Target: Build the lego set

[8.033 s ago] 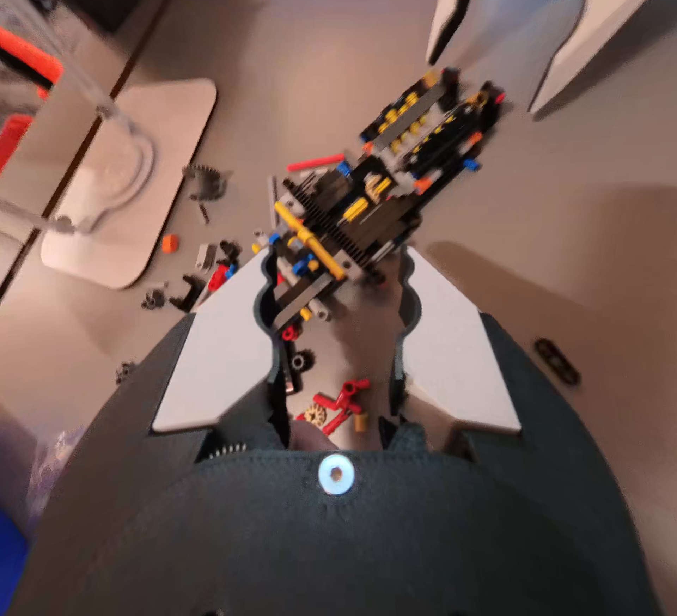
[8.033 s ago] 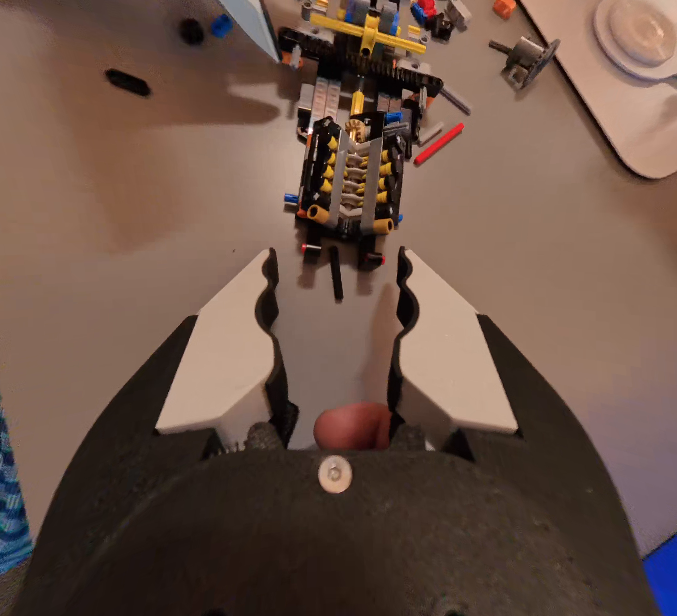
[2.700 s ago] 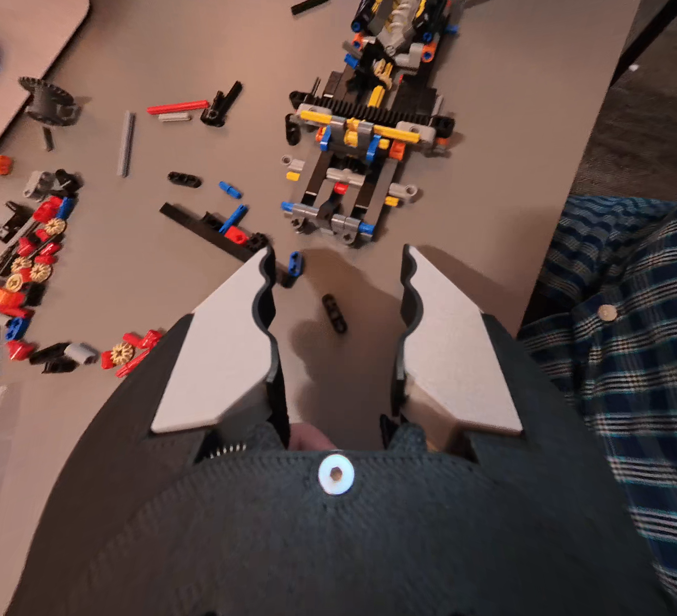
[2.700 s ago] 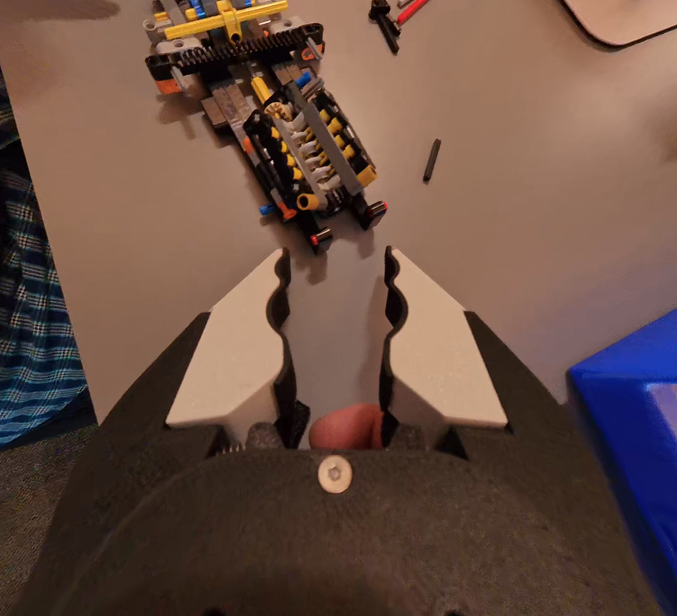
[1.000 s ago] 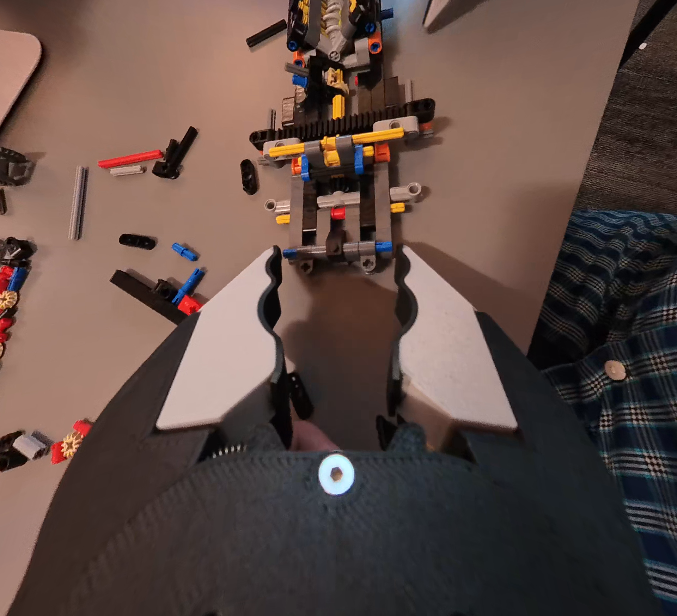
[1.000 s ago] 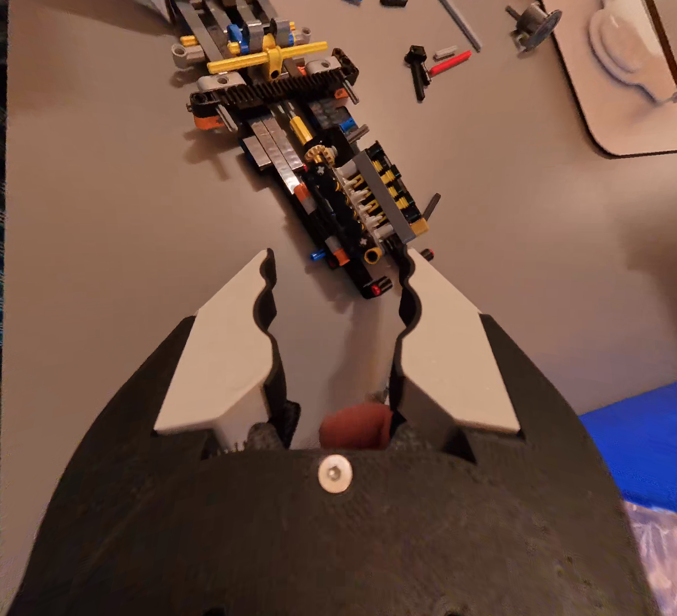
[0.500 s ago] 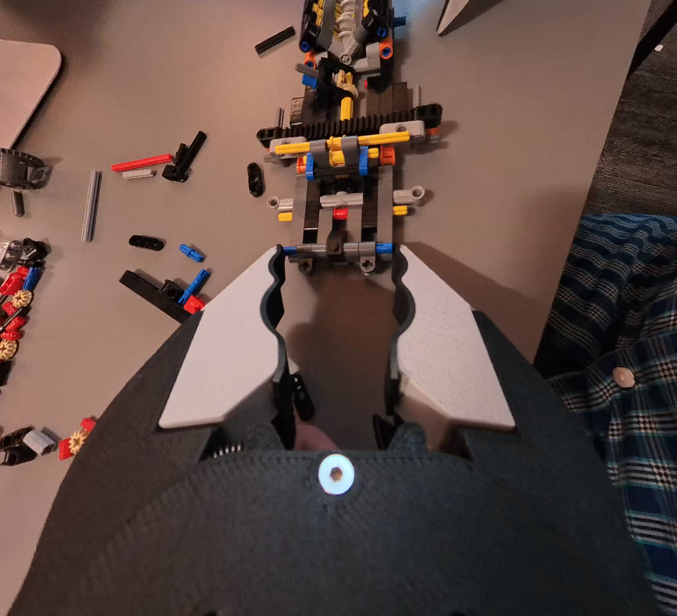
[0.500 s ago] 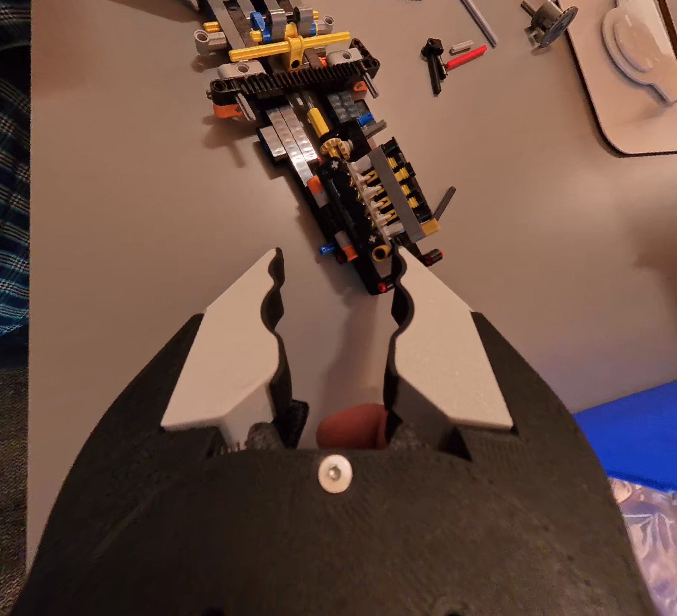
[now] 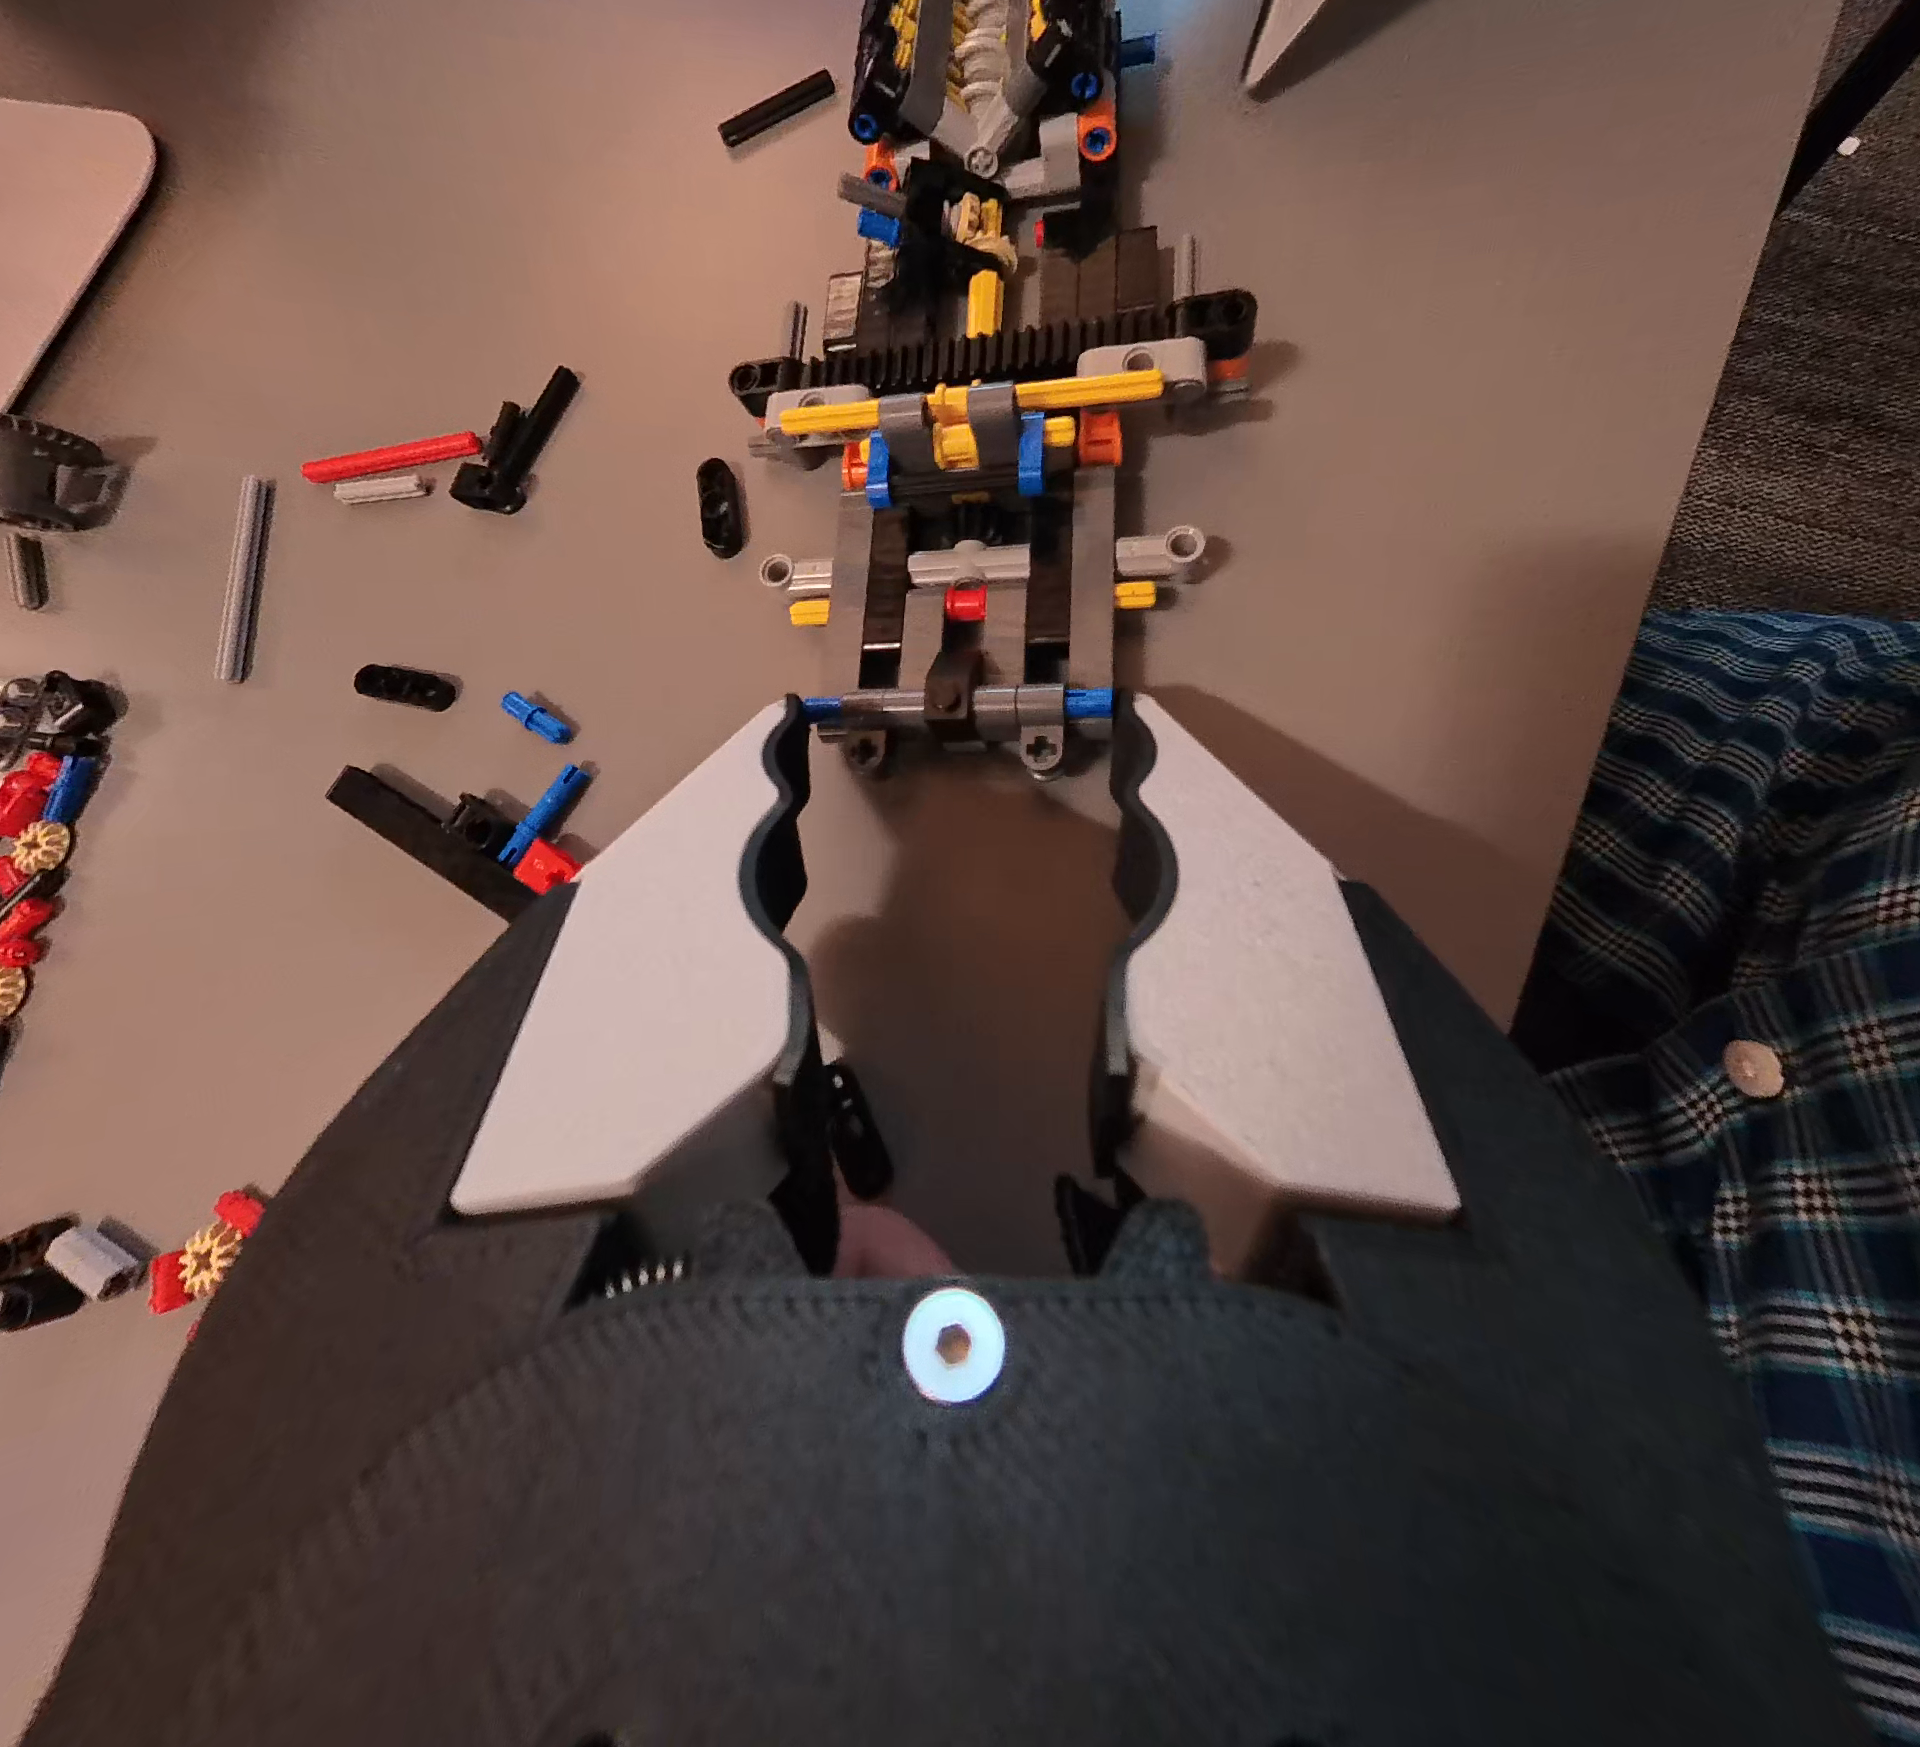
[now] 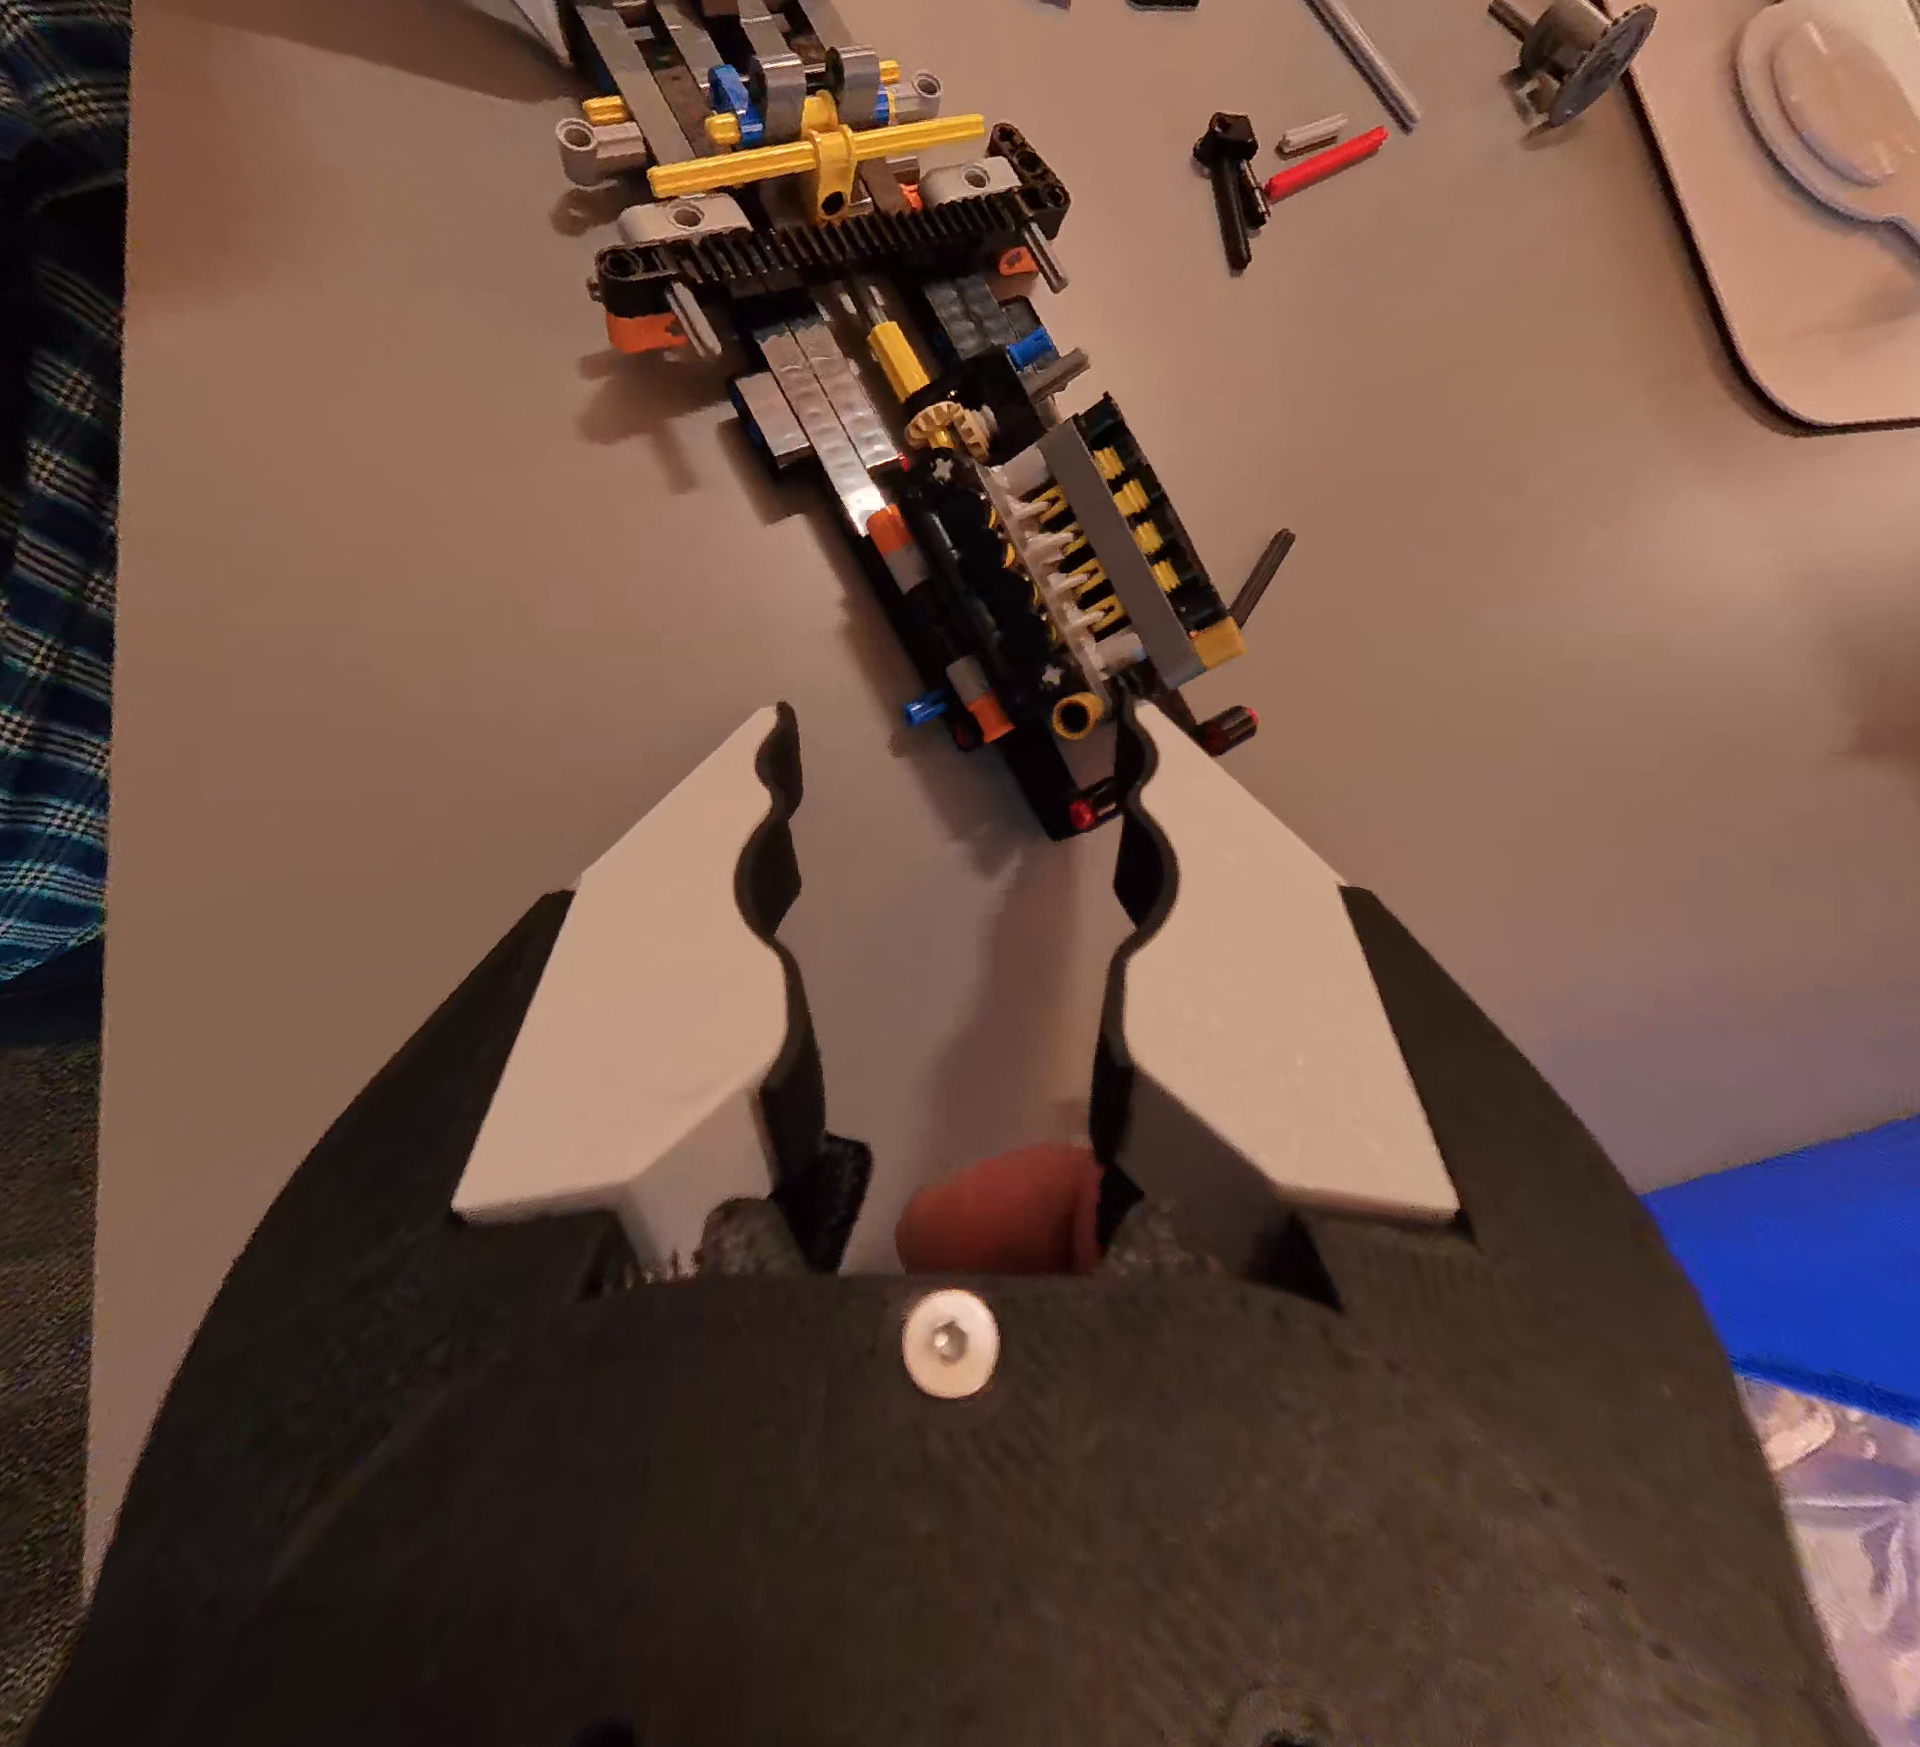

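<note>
Item: lego chassis [image 9: 966, 409], long black, grey and yellow assembly, lying flat on the grey table [image 9: 1403, 409]; runs from frame centre to top centre in the left wrist view, and from upper left to centre in the right wrist view; engine block with yellow pistons [image 10: 1081, 554] at the end nearest the right gripper.

Left gripper [image 9: 961, 741]: fingers [image 9: 665, 949] set wide apart, tips level with the chassis's near cross-axle with blue pins [image 9: 956, 710], one tip at each blue end; whether they touch it cannot be told; nothing clamped.

Right gripper [image 10: 961, 741]: fingers [image 10: 1247, 959] spread, gripping nothing; right tip overlaps the corner of the engine end, left tip over bare table.

Loose parts, left side of the left wrist view: red axle [image 9: 390, 457]; grey axle [image 9: 241, 577]; black beam with blue and red pins [image 9: 457, 840]; blue pin [image 9: 537, 717]; short black link [image 9: 719, 504]; black axle [image 9: 776, 108] beside the engine; mixed red, black and tan pieces [image 9: 36, 856] at the left edge.

Also: pale stand base [image 10: 1766, 170], upper right of the right wrist view; black and grey wheel hub [image 10: 1569, 50] beside it; plaid sleeve [image 9: 1766, 1022], right edge of the left wrist view; blue object [image 10: 1818, 1282], lower right of the right wrist view.
</note>
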